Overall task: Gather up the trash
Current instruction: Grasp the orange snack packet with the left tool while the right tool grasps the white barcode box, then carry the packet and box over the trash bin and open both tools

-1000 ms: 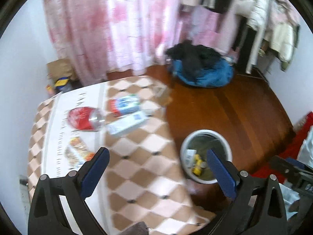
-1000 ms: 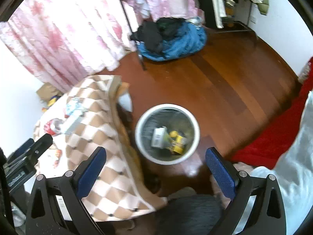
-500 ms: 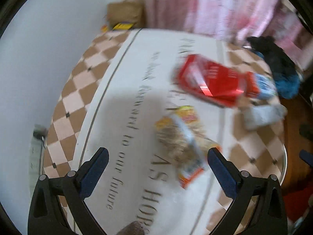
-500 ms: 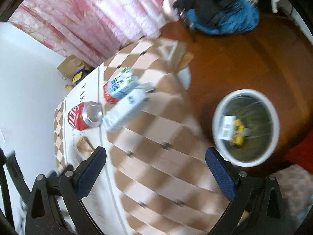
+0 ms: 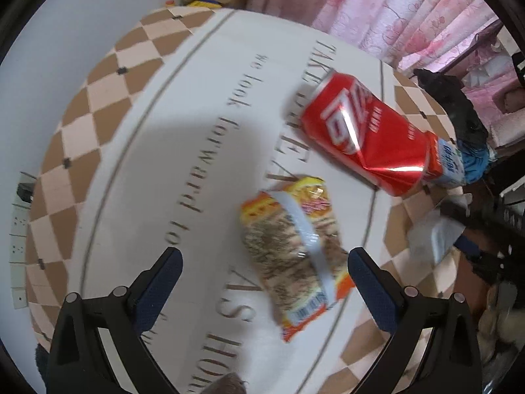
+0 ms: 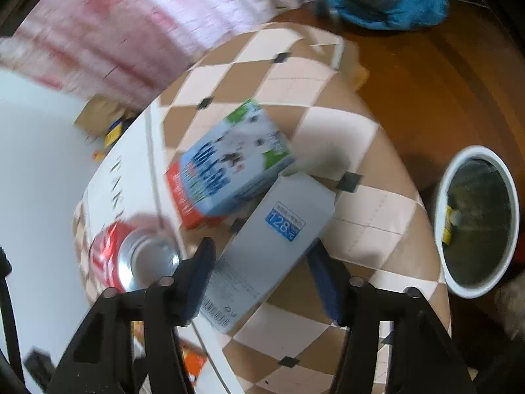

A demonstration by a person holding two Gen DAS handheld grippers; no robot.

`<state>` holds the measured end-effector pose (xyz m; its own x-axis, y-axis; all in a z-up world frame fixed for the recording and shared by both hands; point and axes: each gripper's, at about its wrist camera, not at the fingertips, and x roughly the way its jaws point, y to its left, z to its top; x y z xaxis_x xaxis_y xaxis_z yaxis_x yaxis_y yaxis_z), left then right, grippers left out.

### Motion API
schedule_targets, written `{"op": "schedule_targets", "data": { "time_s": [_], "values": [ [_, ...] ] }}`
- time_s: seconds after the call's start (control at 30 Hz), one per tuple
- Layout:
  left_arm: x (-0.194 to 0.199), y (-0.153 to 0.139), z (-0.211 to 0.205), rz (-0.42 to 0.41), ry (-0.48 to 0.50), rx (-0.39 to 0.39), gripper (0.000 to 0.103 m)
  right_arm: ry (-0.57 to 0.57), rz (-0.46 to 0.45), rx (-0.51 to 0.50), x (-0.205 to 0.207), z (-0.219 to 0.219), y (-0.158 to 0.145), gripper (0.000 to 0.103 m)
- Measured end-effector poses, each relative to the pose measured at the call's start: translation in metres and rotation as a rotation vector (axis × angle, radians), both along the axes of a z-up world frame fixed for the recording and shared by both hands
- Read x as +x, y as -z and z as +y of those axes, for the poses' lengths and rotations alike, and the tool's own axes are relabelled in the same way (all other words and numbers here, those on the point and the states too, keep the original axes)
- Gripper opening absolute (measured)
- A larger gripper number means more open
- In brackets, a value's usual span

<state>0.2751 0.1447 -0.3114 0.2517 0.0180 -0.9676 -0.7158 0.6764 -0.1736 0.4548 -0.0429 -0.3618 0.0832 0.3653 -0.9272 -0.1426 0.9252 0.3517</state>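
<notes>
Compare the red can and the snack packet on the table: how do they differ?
The red can is a rigid, dented metal cylinder; the snack packet is a flat, soft wrapper. The can lies beyond the open left gripper; the packet lies partly between its fingers. The can is plain red; the packet is orange-yellow and speckled. Both lie flat on the tablecloth.

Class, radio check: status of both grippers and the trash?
Left hand-held gripper open over snack packet. Right hand-held gripper straddling grey carton, grip unclear. Bin waiting.

Red can [image 5: 364, 134], grey box [image 6: 272, 249], brown-and-cream checked tablecloth [image 6: 328, 138].
</notes>
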Motion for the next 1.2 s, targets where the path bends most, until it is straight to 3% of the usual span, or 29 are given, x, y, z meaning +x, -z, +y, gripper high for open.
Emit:
{"op": "schedule_targets", "data": {
  "time_s": [0.2,0.3,0.37,0.47,0.5,0.67,0.73,0.9,1.03,1.2],
  "values": [
    [0.016,0.005,-0.005,-0.03,-0.017,-0.108,0.103,-0.225,0.018,-0.079,-0.02,-0.022,-0.014,0.048],
    [0.027,0.018,-0.007,0.003,-0.012,-0.125,0.102,-0.32,0.007,-0.153,-0.03,-0.023,-0.015,0.048],
    [0.03,0.017,-0.008,0.005,-0.017,-0.085,0.1,-0.338,0.0,-0.19,-0.033,-0.023,-0.014,0.049],
    [0.031,0.013,-0.011,0.02,-0.001,-0.026,0.077,-0.292,0.014,-0.175,-0.032,-0.025,-0.007,0.067],
    [0.029,0.012,-0.012,0.012,0.011,-0.005,0.067,-0.283,0.006,-0.171,-0.032,-0.025,-0.007,0.068],
    [0.014,0.01,-0.019,0.025,0.123,0.085,0.038,-0.251,-0.08,-0.195,-0.041,-0.019,-0.001,0.066],
    [0.003,0.009,-0.02,0.035,0.171,0.095,0.037,-0.263,-0.114,-0.205,-0.046,-0.016,0.0,0.041],
    [-0.023,0.01,-0.022,0.047,0.228,0.112,0.037,-0.361,-0.137,-0.196,-0.074,-0.011,-0.004,0.04],
    [-0.029,0.01,-0.019,0.021,0.212,0.105,0.036,-0.443,-0.135,-0.207,-0.099,-0.001,-0.003,0.04],
    [-0.029,0.011,-0.018,0.023,0.21,0.116,0.036,-0.425,-0.125,-0.216,-0.108,0.0,0.005,0.044]
  ]
}}
